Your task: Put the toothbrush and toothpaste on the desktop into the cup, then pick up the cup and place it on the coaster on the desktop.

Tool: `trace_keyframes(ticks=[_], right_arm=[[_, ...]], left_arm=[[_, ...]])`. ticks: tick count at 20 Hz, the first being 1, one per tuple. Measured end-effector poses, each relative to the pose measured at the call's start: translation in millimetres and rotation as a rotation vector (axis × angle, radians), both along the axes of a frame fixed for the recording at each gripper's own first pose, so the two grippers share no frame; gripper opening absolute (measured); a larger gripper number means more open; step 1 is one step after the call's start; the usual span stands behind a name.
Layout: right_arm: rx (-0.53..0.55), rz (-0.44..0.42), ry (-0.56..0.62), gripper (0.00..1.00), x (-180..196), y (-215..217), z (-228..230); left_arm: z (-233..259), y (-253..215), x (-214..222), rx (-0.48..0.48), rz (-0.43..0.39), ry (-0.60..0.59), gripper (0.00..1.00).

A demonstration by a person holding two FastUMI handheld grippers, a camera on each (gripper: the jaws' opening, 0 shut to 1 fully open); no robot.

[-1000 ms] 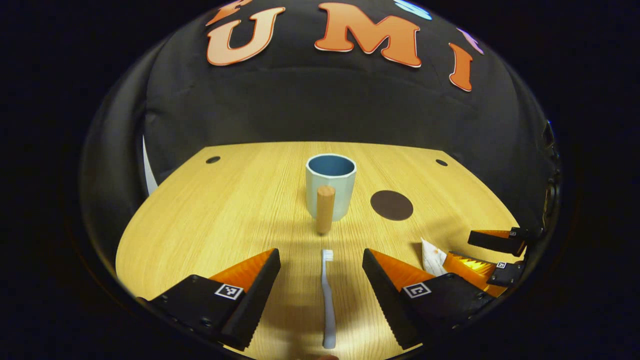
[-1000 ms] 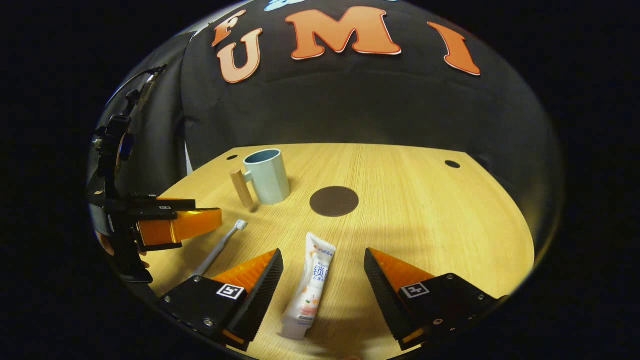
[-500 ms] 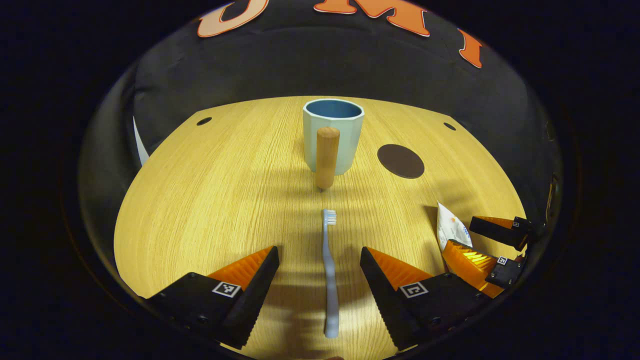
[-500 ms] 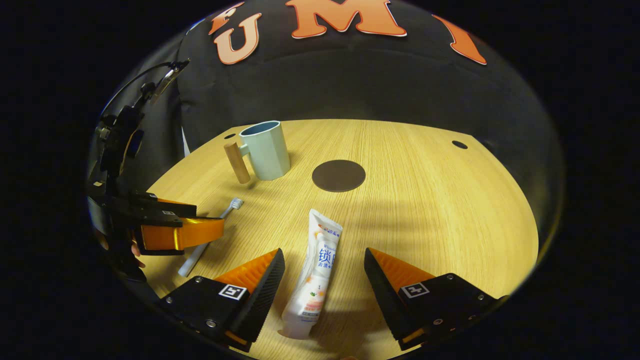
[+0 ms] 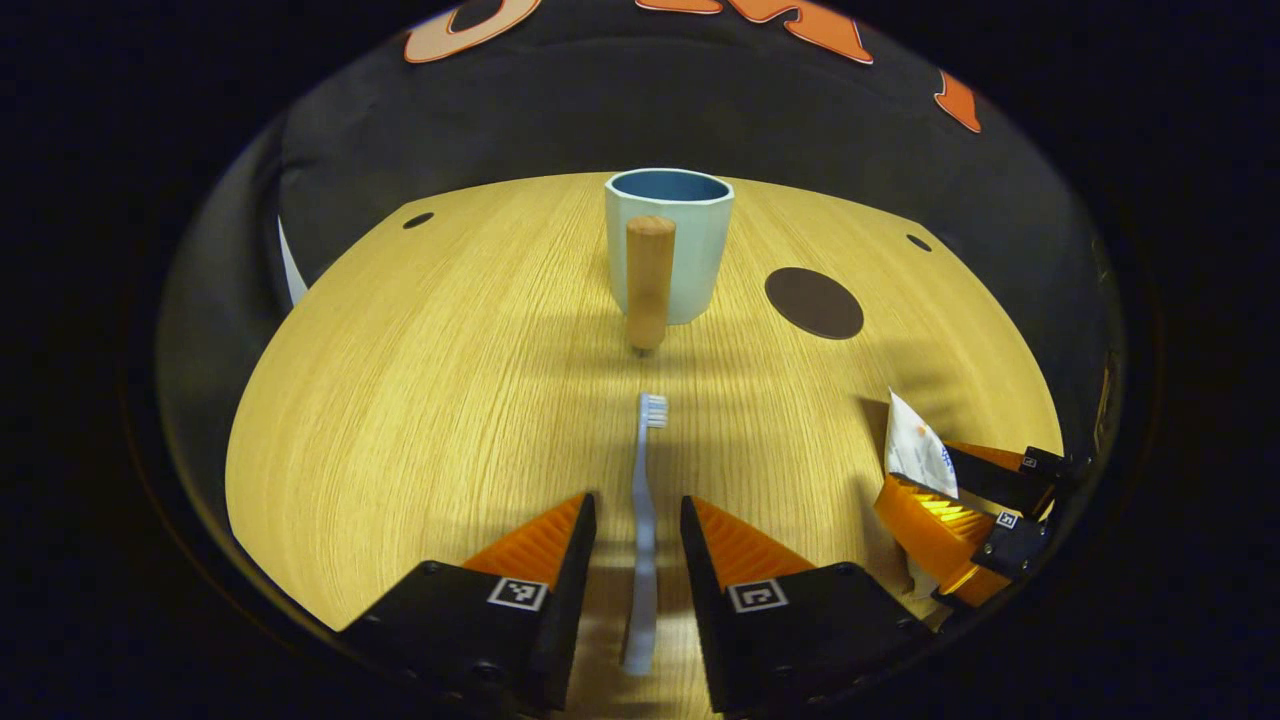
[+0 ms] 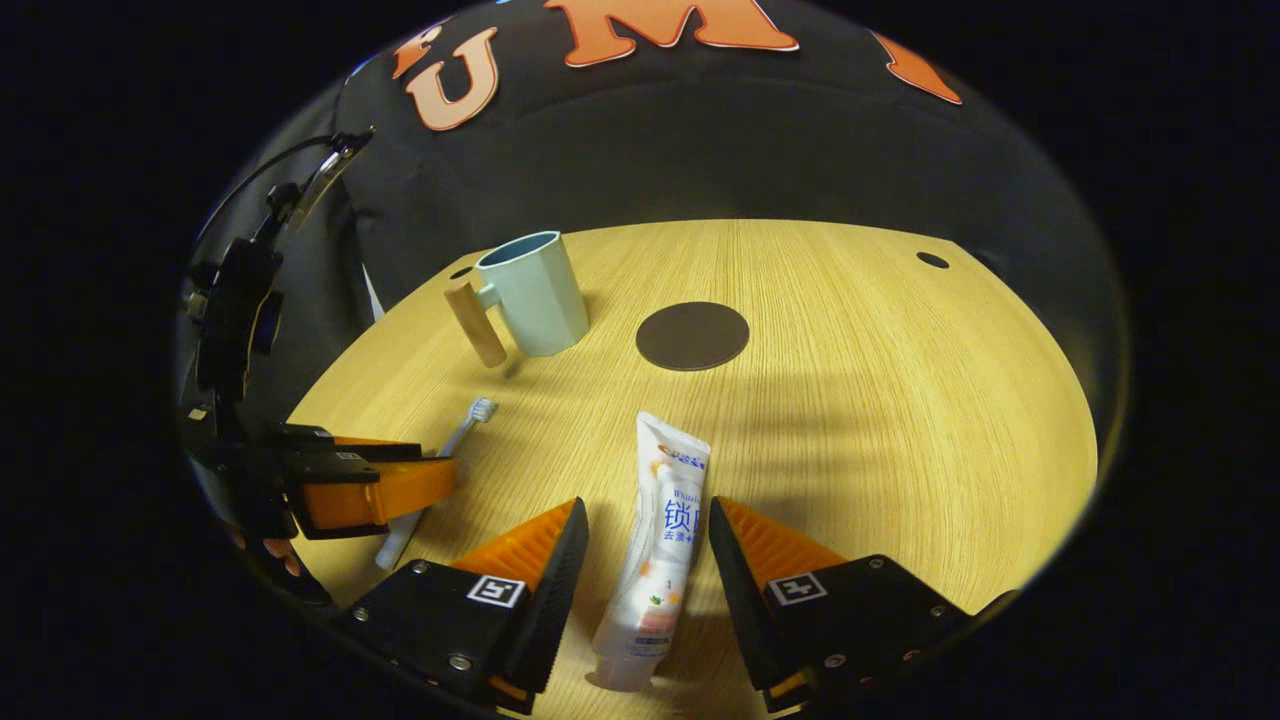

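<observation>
Lying bristles-toward-cup [image 5: 668,240], toothbrush [image 5: 642,520] between narrowed, untouching left gripper [image 5: 634,520] fingers (right likewise)

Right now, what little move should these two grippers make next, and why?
Probably close both a little more. The left gripper straddles the toothbrush and the right gripper straddles the toothpaste, but gaps seem to remain beside each. Both things lie flat on the desk, and the cup stands empty ahead.

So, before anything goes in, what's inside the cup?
The cup shows a bare blue inner wall below the rim, nothing sticking out. Its bottom is hidden by the near wall.
</observation>
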State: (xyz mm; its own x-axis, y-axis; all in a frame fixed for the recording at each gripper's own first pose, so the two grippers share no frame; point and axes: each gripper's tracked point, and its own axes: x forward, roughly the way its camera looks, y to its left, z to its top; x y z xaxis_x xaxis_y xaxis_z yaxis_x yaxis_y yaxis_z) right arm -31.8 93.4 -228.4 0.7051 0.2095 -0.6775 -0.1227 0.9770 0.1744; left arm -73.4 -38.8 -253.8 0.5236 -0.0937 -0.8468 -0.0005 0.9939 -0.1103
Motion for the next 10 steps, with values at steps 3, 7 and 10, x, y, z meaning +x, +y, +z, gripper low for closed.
trace_keyframes(ticks=[3,7,10], right_arm=[[0.006,-0.048,0.006,0.49,5.4,-7.8,-1.2],[0.097,-0.077,0.029,0.22,5.0,-9.7,-0.6],[0.105,-0.048,0.013,0.16,5.3,-7.7,3.5]], left_arm=[[0.1,-1.2,0.9,-0.009,-0.01,0.0,0.17],[3.1,0.8,5.6,-0.038,-0.032,-0.015,0.11],[10.3,2.5,11.6,-0.067,-0.027,-0.043,0.06]])
